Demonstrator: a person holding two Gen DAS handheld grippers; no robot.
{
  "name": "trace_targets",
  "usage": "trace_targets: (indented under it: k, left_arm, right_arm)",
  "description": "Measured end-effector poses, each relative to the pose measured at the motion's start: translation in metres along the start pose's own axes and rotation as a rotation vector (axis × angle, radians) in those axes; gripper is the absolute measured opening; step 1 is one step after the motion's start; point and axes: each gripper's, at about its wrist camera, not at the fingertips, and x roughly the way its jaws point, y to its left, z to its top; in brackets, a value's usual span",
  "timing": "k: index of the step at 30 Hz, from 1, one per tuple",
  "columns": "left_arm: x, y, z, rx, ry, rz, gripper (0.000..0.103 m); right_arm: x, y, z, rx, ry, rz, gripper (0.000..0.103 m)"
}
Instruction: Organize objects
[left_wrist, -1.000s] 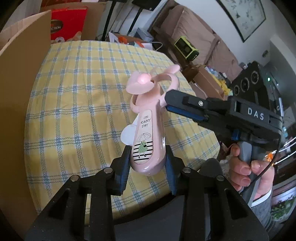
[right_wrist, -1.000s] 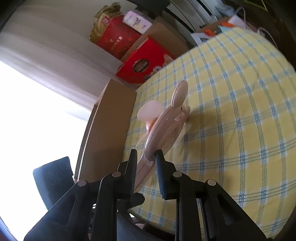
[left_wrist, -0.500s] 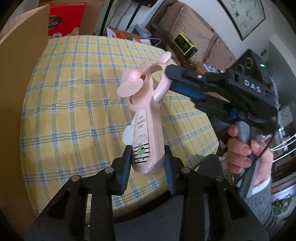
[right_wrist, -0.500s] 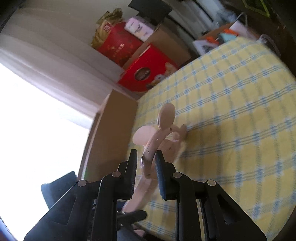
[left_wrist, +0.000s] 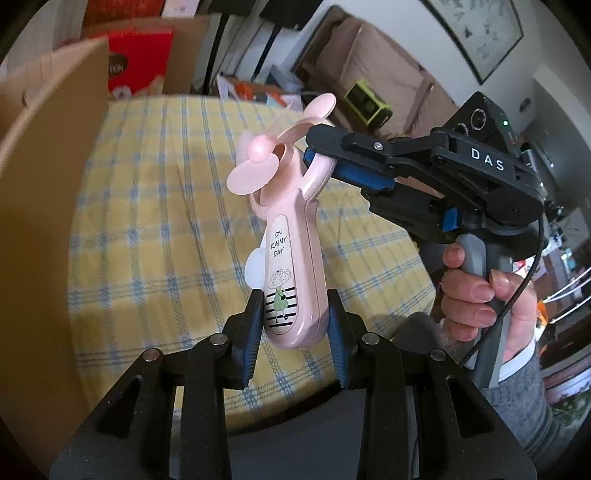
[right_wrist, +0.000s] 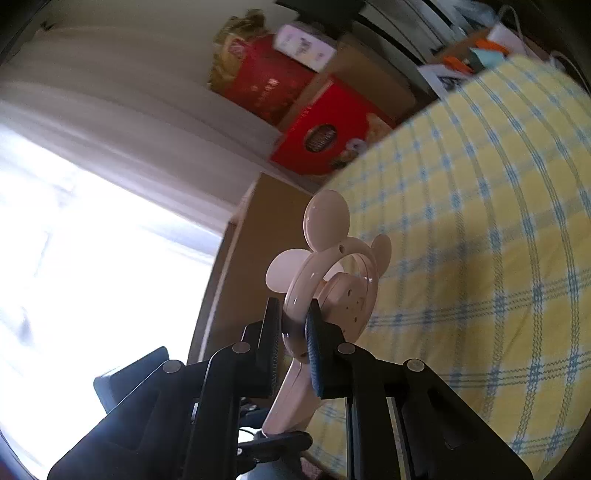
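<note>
Holding the pink fan (left_wrist: 286, 266) by its base in my left gripper (left_wrist: 295, 332) and its ring in my right gripper (right_wrist: 293, 334), I risk snapping it if they pull apart.

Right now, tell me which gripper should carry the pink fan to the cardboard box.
Left, probably. The left gripper clamps the pink fan by its handle base, nearer the cardboard box. The right gripper only pinches the fan's thin ring.
</note>
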Motion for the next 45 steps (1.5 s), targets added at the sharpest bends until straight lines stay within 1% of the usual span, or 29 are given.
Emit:
trace_targets:
  k: [3,6,9,11,13,16,18,20,23,25,28,29,31,32,33,34,36,37,38,39,43,45]
  left_arm:
    - [-0.023,-0.006,0.001,0.012,-0.048,0.011,0.029]
    - [-0.051,-0.011,0.0,0.018,-0.109,0.014,0.021]
    - [-0.08,-0.012,-0.004,0.019,-0.17,0.015,0.021]
    - [-0.093,-0.01,-0.006,0.018,-0.196,0.021,0.021]
    - [-0.108,-0.003,-0.007,0.01,-0.22,0.025,0.021]
    - [-0.128,0.011,-0.009,-0.006,-0.249,0.036,0.021]
    - [-0.141,0.024,-0.012,-0.025,-0.269,0.042,0.021]
    - [-0.153,0.039,-0.015,-0.046,-0.291,0.064,0.021]
    - [-0.163,0.067,-0.018,-0.107,-0.309,0.083,0.021]
    - [-0.166,0.082,-0.018,-0.135,-0.297,0.074,0.021]
    - [-0.166,0.091,-0.02,-0.148,-0.295,0.077,0.021]
    - [-0.165,0.091,-0.023,-0.147,-0.292,0.075,0.022]
    - [-0.16,0.088,-0.026,-0.141,-0.281,0.076,0.03]
    - [-0.157,0.085,-0.026,-0.139,-0.276,0.077,0.032]
    - [-0.153,0.082,-0.027,-0.135,-0.268,0.079,0.037]
    - [-0.149,0.079,-0.027,-0.126,-0.26,0.082,0.043]
    - [-0.142,0.072,-0.026,-0.111,-0.246,0.089,0.05]
    - [-0.137,0.067,-0.025,-0.099,-0.236,0.093,0.051]
    - [-0.133,0.061,-0.025,-0.086,-0.228,0.097,0.052]
    - [-0.128,0.056,-0.025,-0.074,-0.221,0.101,0.055]
    - [-0.109,0.035,-0.022,-0.02,-0.186,0.131,0.061]
    - [-0.097,0.026,-0.02,0.006,-0.164,0.155,0.062]
  right_arm:
    - [-0.005,0.025,0.004,-0.04,-0.003,0.016,0.015]
    - [-0.006,0.052,0.005,-0.079,-0.004,0.034,0.015]
    - [-0.001,0.082,0.003,-0.125,-0.005,0.049,0.015]
    - [0.006,0.103,0.001,-0.155,-0.001,0.073,0.015]
    - [0.015,0.12,0.001,-0.177,0.008,0.071,0.015]
    - [0.034,0.141,0.001,-0.194,0.035,0.093,0.014]
    - [0.047,0.156,0.0,-0.215,0.045,0.117,0.012]
    - [0.061,0.17,-0.001,-0.233,0.053,0.138,0.012]
    - [0.085,0.187,-0.006,-0.254,0.098,0.141,0.012]
    - [0.098,0.195,-0.011,-0.287,0.114,0.099,0.012]
    - [0.105,0.193,-0.017,-0.338,0.126,-0.03,0.012]
    - [0.105,0.188,-0.018,-0.338,0.127,-0.059,0.012]
    - [0.102,0.173,-0.015,-0.313,0.132,-0.093,0.019]
    - [0.101,0.165,-0.013,-0.306,0.132,-0.122,0.026]
    - [0.099,0.16,-0.014,-0.307,0.133,-0.149,0.03]
    - [0.096,0.152,-0.013,-0.308,0.132,-0.183,0.031]
    - [0.09,0.14,-0.012,-0.305,0.131,-0.227,0.033]
    - [0.086,0.133,-0.012,-0.3,0.127,-0.244,0.035]
    - [0.081,0.126,-0.012,-0.294,0.12,-0.262,0.039]
    - [0.077,0.12,-0.01,-0.29,0.115,-0.279,0.042]
    - [0.064,0.094,-0.006,-0.268,0.095,-0.35,0.044]
    - [0.057,0.082,-0.005,-0.254,0.091,-0.376,0.045]
